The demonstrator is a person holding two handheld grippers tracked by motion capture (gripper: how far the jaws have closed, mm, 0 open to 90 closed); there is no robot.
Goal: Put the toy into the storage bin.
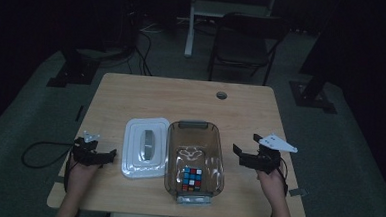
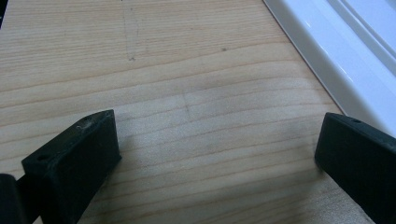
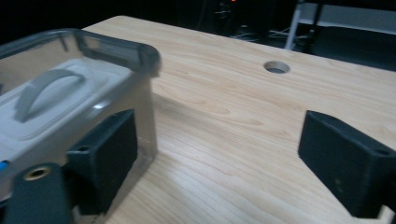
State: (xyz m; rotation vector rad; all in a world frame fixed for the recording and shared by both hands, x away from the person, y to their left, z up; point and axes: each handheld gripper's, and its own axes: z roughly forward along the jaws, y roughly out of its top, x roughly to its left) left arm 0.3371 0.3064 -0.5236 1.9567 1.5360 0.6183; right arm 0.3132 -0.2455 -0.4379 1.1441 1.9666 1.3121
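Observation:
A clear plastic bin [image 1: 194,124] stands on the wooden table [image 1: 181,98] near its front edge, and a colourful puzzle cube [image 1: 192,179] lies inside at the near end. The bin's white lid [image 1: 145,147], with a grey handle, lies flat just left of it. My left gripper [image 1: 109,155] rests low over the table left of the lid, open and empty; in the left gripper view [image 2: 217,144] the lid's edge [image 2: 336,51] runs past the right jaw. My right gripper [image 1: 245,145] is right of the bin, open and empty. In the right gripper view [image 3: 219,154] its left jaw is close beside the bin's wall [image 3: 116,46].
A round cable hole [image 1: 221,95] sits in the tabletop at the back, also in the right gripper view [image 3: 276,67]. A folding chair [image 1: 244,41] and stand legs are on the dark floor beyond the table. Bare wood lies behind the bin and lid.

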